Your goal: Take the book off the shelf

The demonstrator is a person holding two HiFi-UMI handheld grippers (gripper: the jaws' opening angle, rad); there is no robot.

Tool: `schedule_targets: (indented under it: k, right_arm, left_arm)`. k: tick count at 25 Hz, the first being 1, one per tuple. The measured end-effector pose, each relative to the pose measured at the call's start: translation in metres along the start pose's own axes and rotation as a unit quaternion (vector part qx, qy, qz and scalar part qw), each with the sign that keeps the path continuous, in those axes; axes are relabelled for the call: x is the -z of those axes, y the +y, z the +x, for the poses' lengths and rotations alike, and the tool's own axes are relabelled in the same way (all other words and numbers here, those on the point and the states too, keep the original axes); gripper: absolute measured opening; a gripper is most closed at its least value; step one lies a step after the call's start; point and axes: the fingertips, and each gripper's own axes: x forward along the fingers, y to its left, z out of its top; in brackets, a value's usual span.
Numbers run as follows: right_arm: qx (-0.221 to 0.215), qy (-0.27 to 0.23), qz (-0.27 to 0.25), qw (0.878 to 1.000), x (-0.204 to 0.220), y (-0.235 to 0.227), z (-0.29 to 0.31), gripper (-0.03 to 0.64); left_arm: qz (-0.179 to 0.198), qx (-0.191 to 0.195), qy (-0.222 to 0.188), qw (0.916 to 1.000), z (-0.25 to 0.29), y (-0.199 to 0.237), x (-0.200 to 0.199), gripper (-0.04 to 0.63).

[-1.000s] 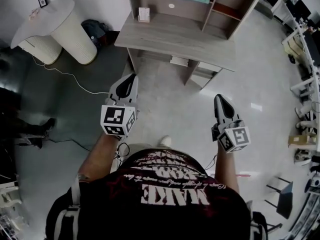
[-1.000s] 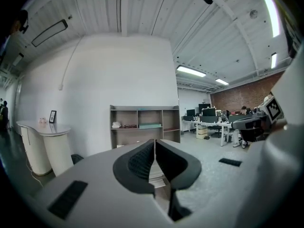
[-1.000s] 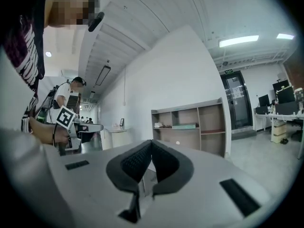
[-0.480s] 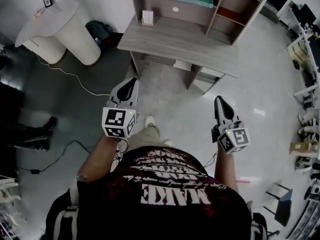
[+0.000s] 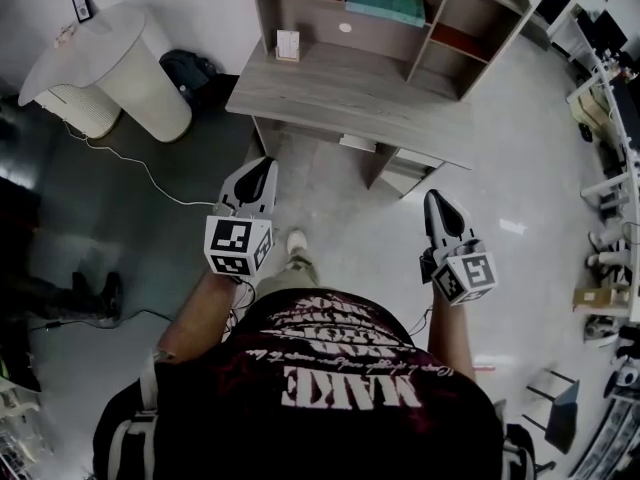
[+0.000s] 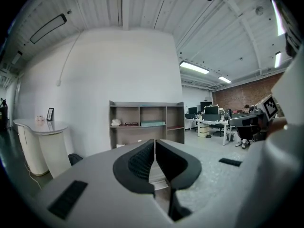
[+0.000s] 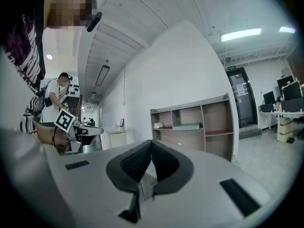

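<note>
One left tool (image 5: 262, 165), one right tool (image 5: 437, 198), one shelf (image 5: 320, 23), one teal book (image 5: 385, 3), one desk (image 5: 350, 88), one bag (image 5: 188, 68).

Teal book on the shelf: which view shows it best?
Head view: the teal book lies flat in the shelf's middle compartment, its cover seen from above. The left and right gripper views show it only as a thin, distant, edge-on strip.

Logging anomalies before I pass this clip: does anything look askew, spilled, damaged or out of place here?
Nothing stands out. The teal book lies flat in the shelf unit, the desk below is tidy, and nothing is spilled. Only a loose cable trails across the floor beside the white counter.
</note>
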Motion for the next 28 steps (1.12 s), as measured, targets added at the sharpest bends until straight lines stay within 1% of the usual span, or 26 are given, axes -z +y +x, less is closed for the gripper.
schedule_targets:
  k: [3, 5, 7, 10, 14, 17, 21, 25, 28]
  right_arm:
    - [0.001, 0.006, -0.003, 1.000, 0.000, -0.006, 0.018, 0.005]
    - [0.004, 0.009, -0.006, 1.000, 0.002, -0.012, 0.030, 0.005]
    - [0.000, 0.004, 0.002, 1.000, -0.001, -0.014, 0.044, 0.005]
    - [0.002, 0.018, -0.007, 1.000, 0.002, -0.023, 0.064, 0.005]
    - [-0.005, 0.007, 0.014, 1.000, 0.000, -0.031, 0.091, 0.005]
    - [0.007, 0.006, 0.020, 1.000, 0.000, -0.045, 0.106, 0.005]
    - [0.015, 0.002, 0.015, 1.000, -0.009, -0.059, 0.131, 0.005]
    - [0.029, 0.021, -0.001, 0.999, -0.010, -0.069, 0.153, 0.005]
    - [0.031, 0.024, -0.007, 0.999, -0.014, -0.069, 0.175, 0.005]
  left_arm:
    - [0.001, 0.002, -0.001, 1.0000, 0.016, 0.008, -0.003, 0.015]
    - [0.001, 0.001, 0.006, 1.0000, 0.027, 0.017, 0.000, 0.015]
    - [0.001, 0.001, 0.012, 0.9999, 0.038, 0.025, 0.002, 0.015]
    - [0.000, 0.001, 0.014, 0.9999, 0.055, 0.036, 0.000, 0.015]
    - [-0.001, 0.003, 0.023, 0.9997, 0.080, 0.048, 0.003, 0.015]
    - [0.003, 0.012, 0.030, 0.9995, 0.098, 0.054, 0.001, 0.015]
    - [0.009, 0.020, 0.026, 0.9994, 0.125, 0.066, -0.010, 0.015]
    - [0.007, 0.026, 0.023, 0.9994, 0.148, 0.084, -0.016, 0.015]
    - [0.003, 0.028, 0.024, 0.9993, 0.164, 0.102, -0.019, 0.015]
